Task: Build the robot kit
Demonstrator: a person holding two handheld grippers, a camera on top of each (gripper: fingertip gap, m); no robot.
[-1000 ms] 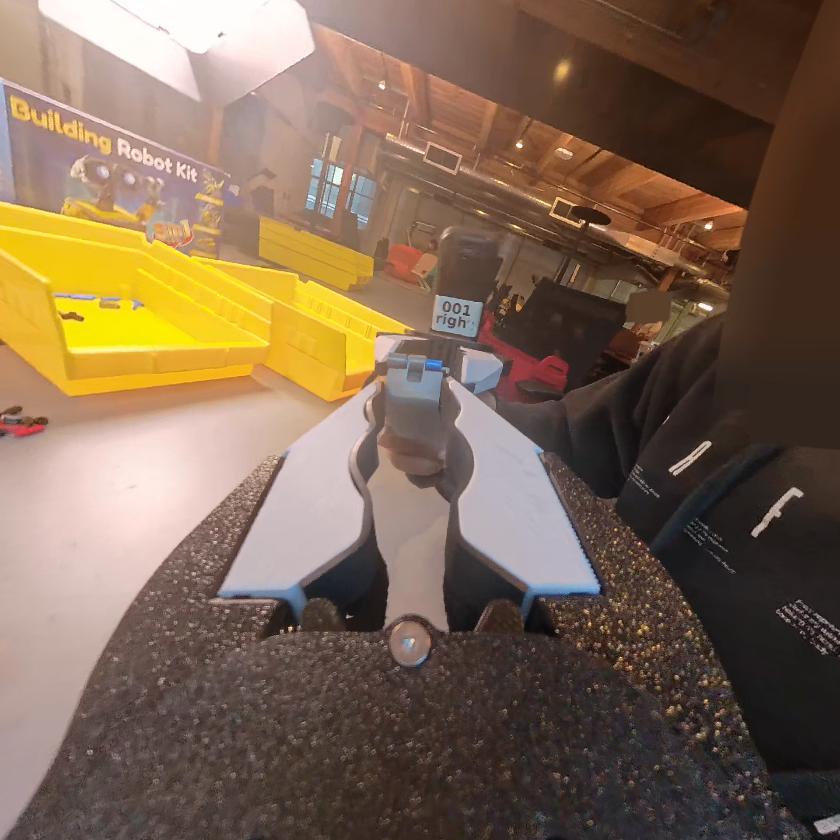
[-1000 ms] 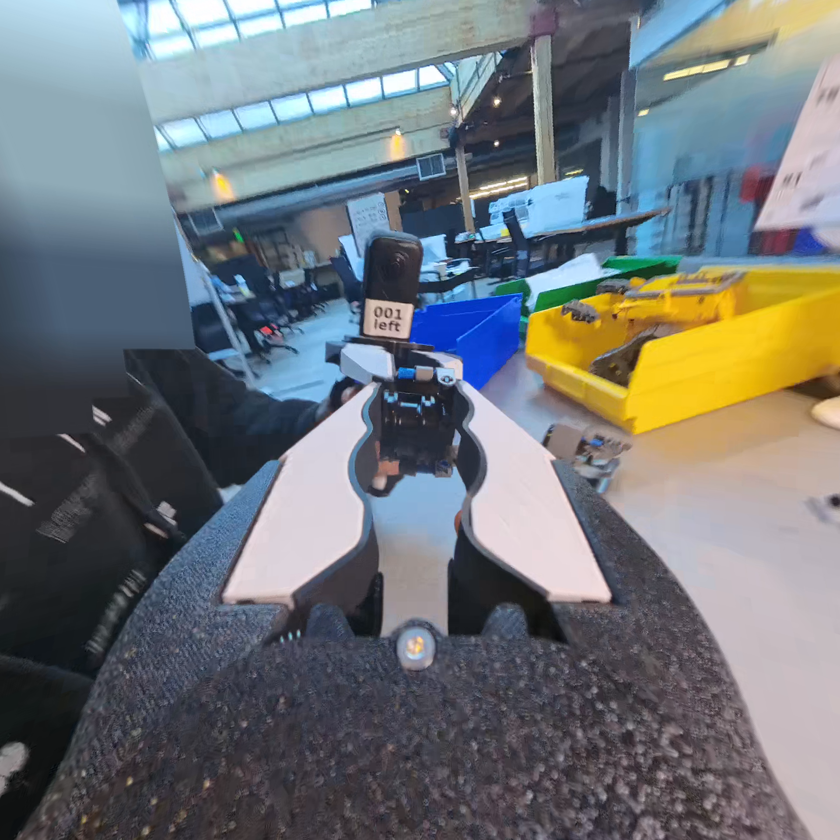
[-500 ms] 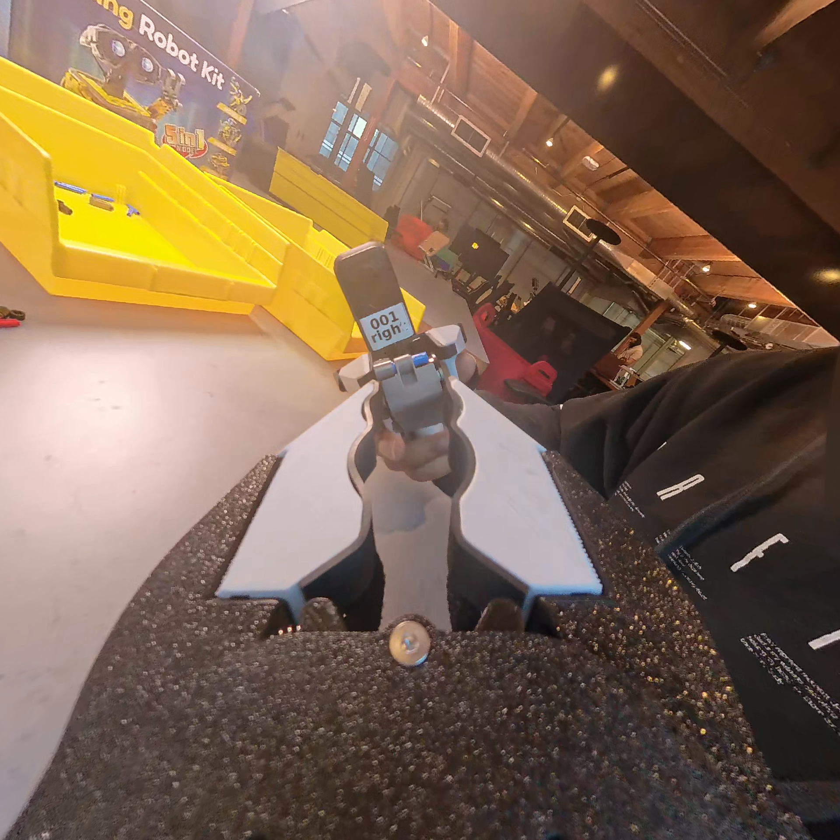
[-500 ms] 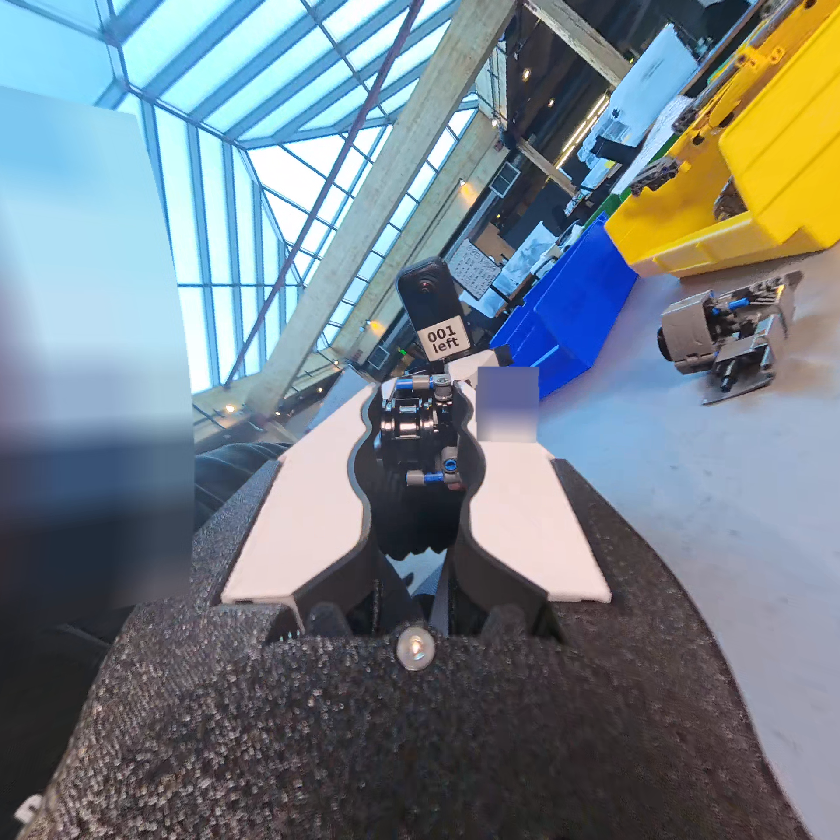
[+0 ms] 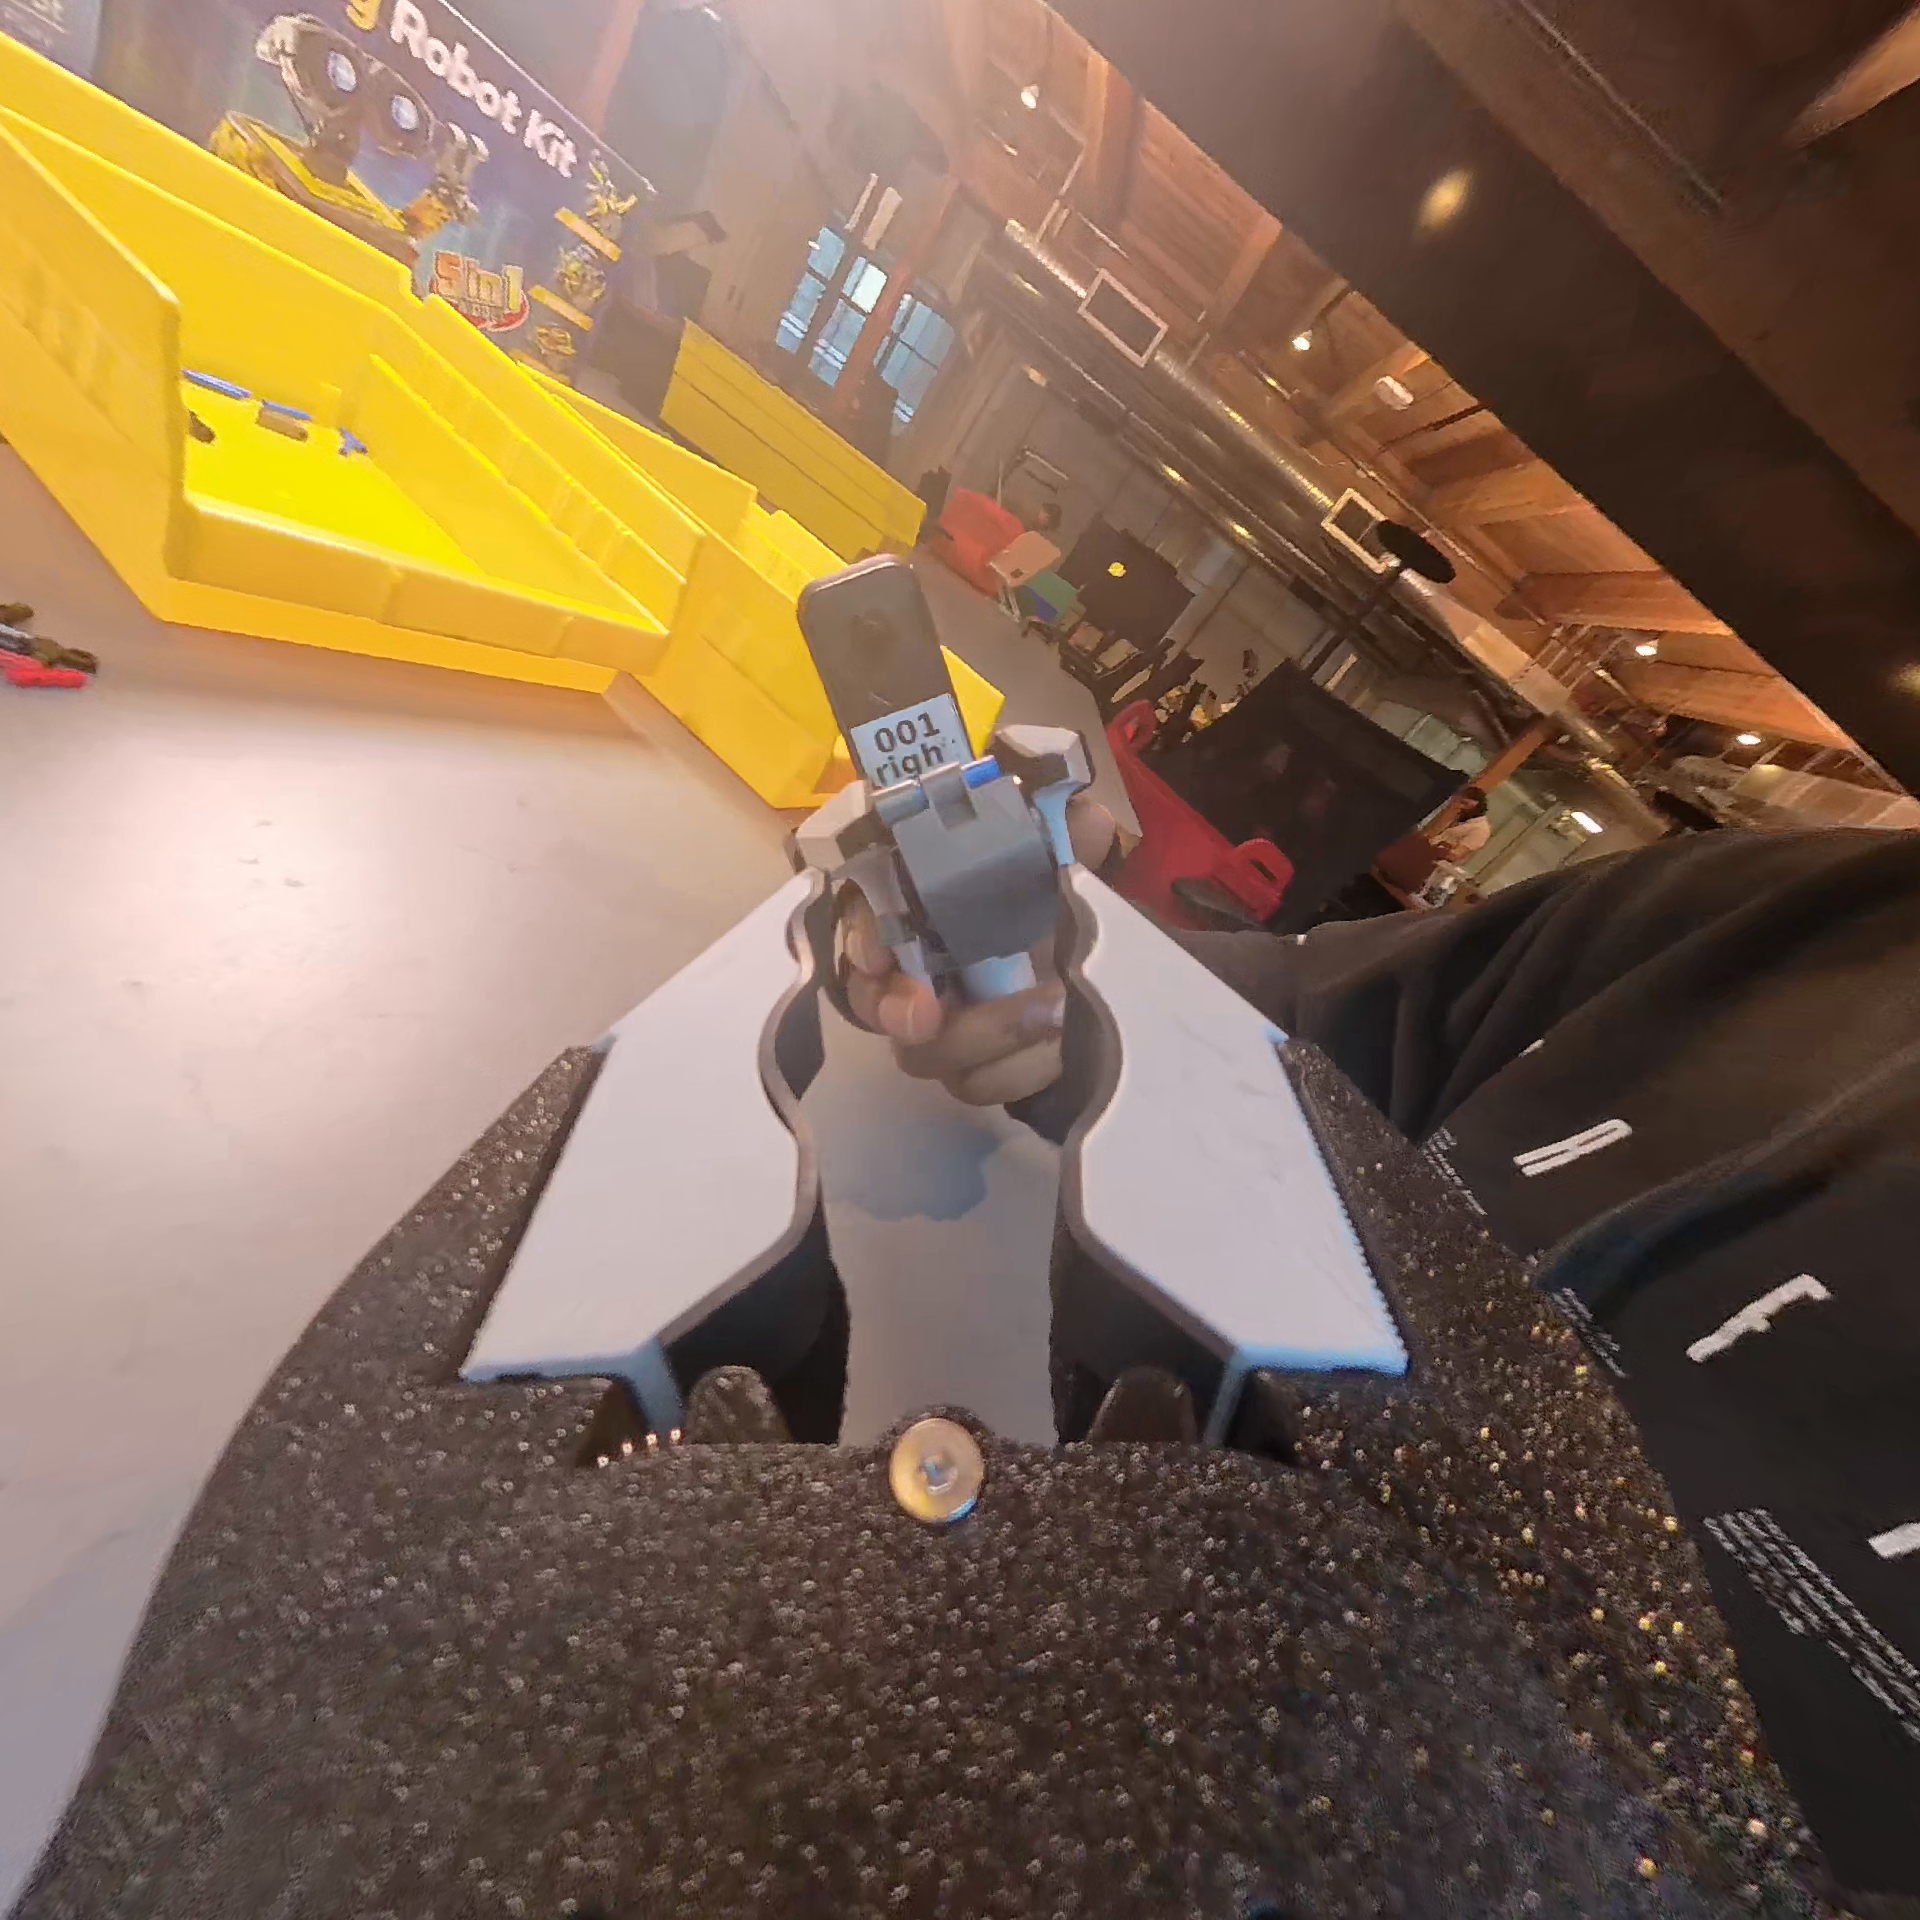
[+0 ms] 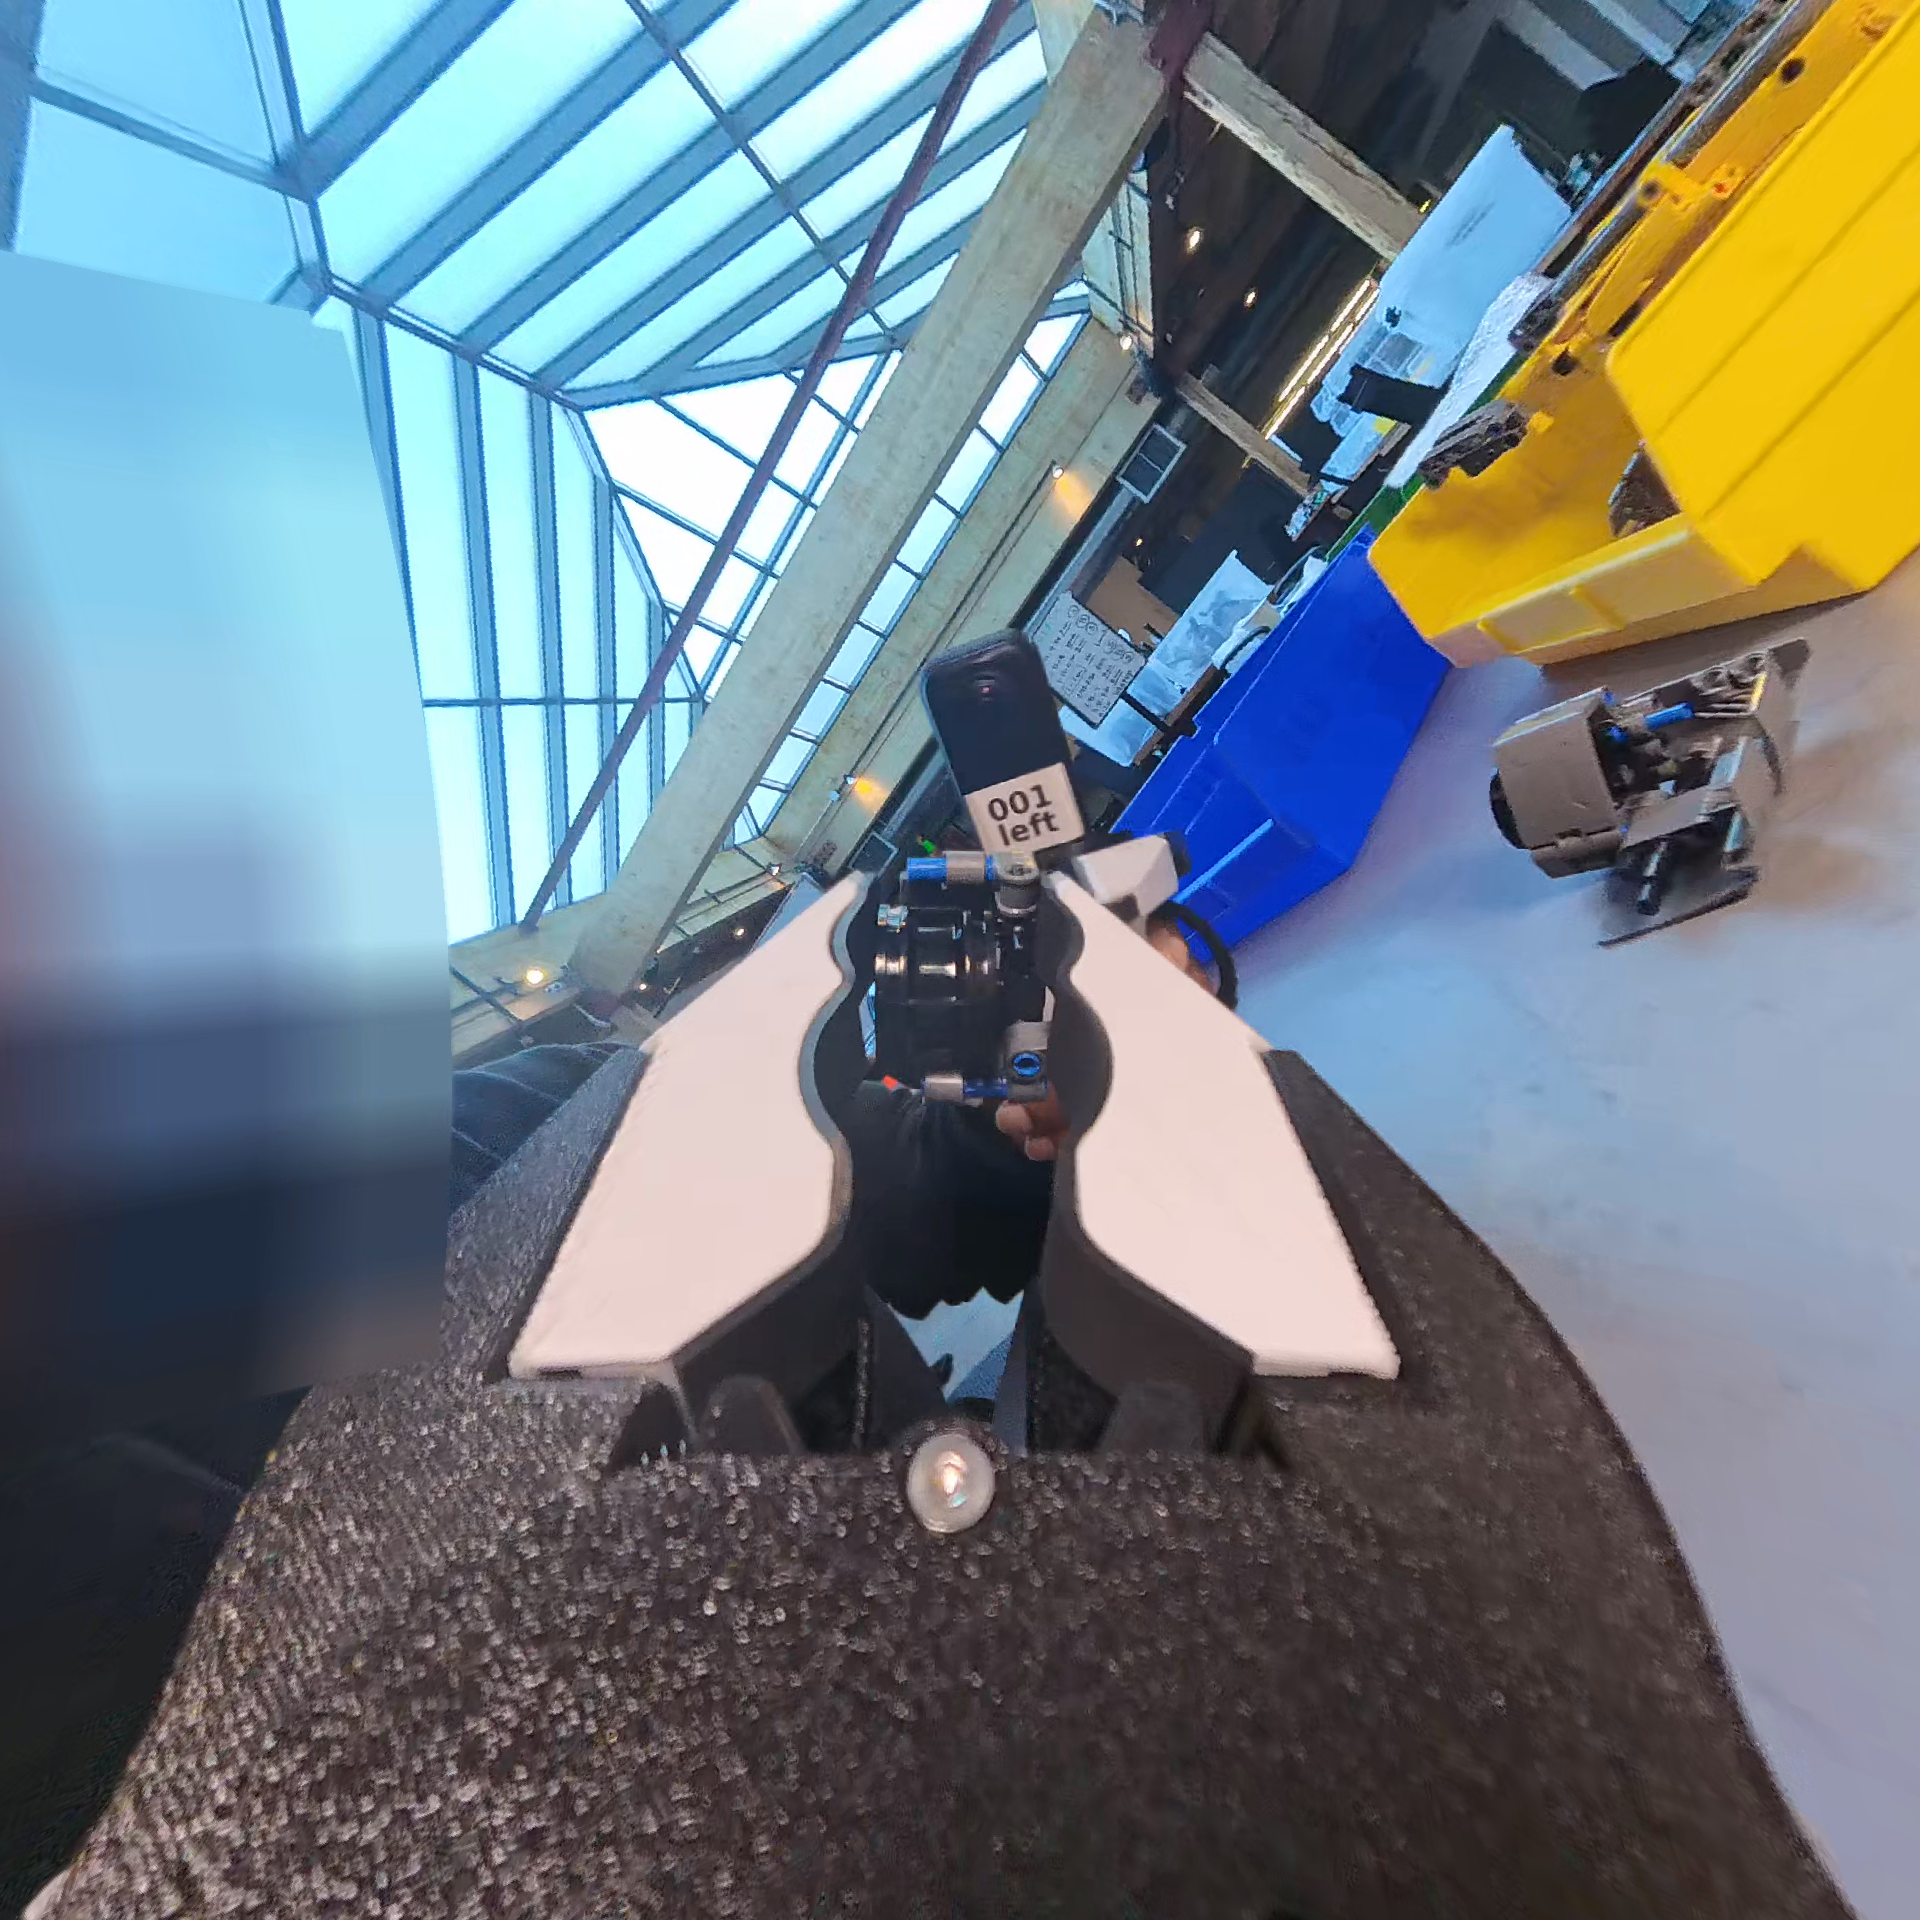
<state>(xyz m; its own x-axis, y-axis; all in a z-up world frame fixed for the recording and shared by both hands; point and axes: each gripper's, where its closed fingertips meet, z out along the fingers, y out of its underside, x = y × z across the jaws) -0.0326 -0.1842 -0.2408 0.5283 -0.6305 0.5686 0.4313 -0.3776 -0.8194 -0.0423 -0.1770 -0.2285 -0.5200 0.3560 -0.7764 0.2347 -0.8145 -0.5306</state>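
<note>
A grey counter (image 5: 312, 987) under skylights. My left gripper (image 5: 940, 935) and right gripper (image 6: 951, 987) face each other tip to tip, both clamped on one grey-and-black brick assembly (image 5: 961, 883) held upright between them, above the counter.

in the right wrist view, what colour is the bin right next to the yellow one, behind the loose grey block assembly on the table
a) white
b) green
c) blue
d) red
c: a blue bin sits against the yellow bin, with the loose grey block assembly lying on the table in front of them.
</note>
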